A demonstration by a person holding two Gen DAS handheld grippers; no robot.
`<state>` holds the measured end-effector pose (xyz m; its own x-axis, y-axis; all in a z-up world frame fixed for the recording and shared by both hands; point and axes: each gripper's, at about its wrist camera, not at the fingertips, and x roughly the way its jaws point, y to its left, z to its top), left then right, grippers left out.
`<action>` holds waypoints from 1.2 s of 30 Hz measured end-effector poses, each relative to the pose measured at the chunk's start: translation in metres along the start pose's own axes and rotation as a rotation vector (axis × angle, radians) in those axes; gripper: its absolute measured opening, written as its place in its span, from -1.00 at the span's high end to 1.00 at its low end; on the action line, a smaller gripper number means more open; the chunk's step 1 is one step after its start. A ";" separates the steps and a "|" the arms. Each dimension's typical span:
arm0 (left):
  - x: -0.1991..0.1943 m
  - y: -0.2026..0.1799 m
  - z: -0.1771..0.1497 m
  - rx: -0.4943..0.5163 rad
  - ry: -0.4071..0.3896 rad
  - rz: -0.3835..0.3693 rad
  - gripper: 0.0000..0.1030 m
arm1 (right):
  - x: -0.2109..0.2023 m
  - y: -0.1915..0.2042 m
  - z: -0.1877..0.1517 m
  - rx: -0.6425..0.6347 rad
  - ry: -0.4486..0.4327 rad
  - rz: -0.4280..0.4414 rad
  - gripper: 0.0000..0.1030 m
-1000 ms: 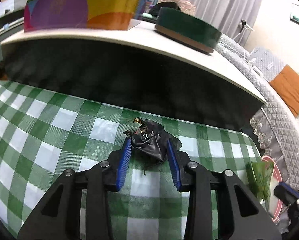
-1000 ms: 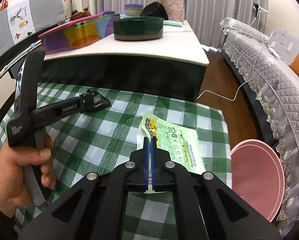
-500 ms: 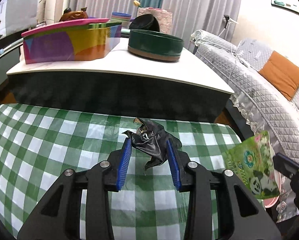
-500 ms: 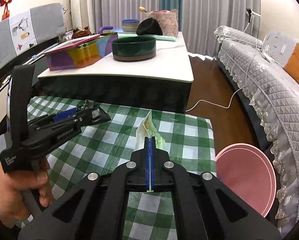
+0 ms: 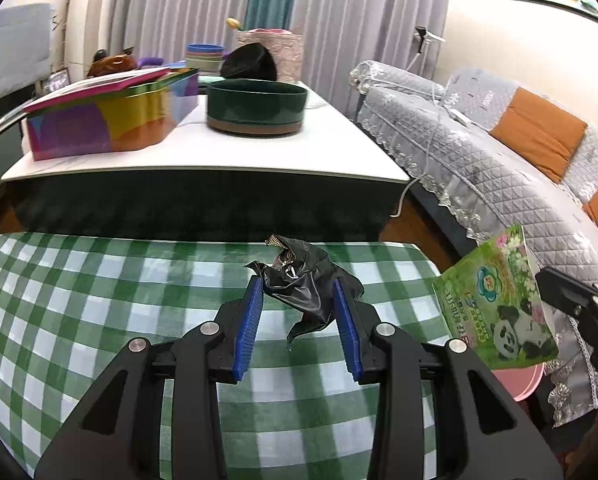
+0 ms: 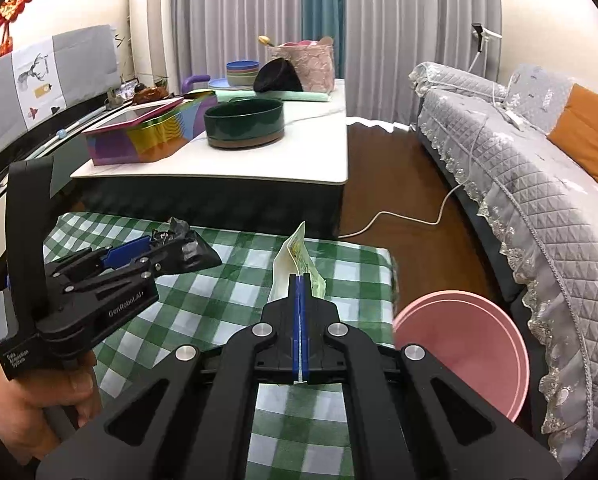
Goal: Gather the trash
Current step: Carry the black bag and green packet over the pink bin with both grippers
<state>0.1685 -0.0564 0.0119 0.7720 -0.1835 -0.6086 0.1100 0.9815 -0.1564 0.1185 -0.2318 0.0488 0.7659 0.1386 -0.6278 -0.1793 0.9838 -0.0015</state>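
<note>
My left gripper [image 5: 299,300] pinches a crumpled black wrapper [image 5: 305,280] between partly open blue pads, lifted above the green checked cloth [image 5: 99,300]. My right gripper [image 6: 301,284] is clamped fully shut on a green panda-print packet [image 5: 495,300], near the pink bin [image 6: 467,336].

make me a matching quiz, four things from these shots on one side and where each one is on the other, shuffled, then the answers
Things:
1. black wrapper
2. green packet
3. pink bin
4. dark green bowl

Places:
A. on the white table
B. between the pads of the left gripper
C. on the floor beside the checked cloth
D. pinched in the right gripper

Pairs: 1-B, 2-D, 3-C, 4-A
</note>
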 end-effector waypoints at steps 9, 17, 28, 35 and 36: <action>0.011 -0.038 -0.003 0.045 0.010 -0.055 0.31 | -0.008 -0.039 -0.006 0.042 -0.004 -0.057 1.00; 0.025 -0.077 -0.012 0.086 0.027 -0.113 0.31 | -0.015 -0.084 -0.015 0.099 -0.003 -0.117 1.00; 0.039 -0.133 -0.016 0.131 0.041 -0.201 0.31 | -0.019 -0.140 -0.029 0.180 0.009 -0.197 1.00; 0.049 -0.166 -0.020 0.164 0.050 -0.259 0.31 | -0.024 -0.167 -0.036 0.223 0.014 -0.236 1.00; 0.051 -0.171 -0.021 0.167 0.052 -0.268 0.31 | -0.025 -0.170 -0.037 0.226 0.015 -0.240 1.00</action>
<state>0.1759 -0.2349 -0.0087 0.6688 -0.4347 -0.6031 0.4095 0.8925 -0.1892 0.1071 -0.4067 0.0354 0.7605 -0.1005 -0.6415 0.1485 0.9887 0.0211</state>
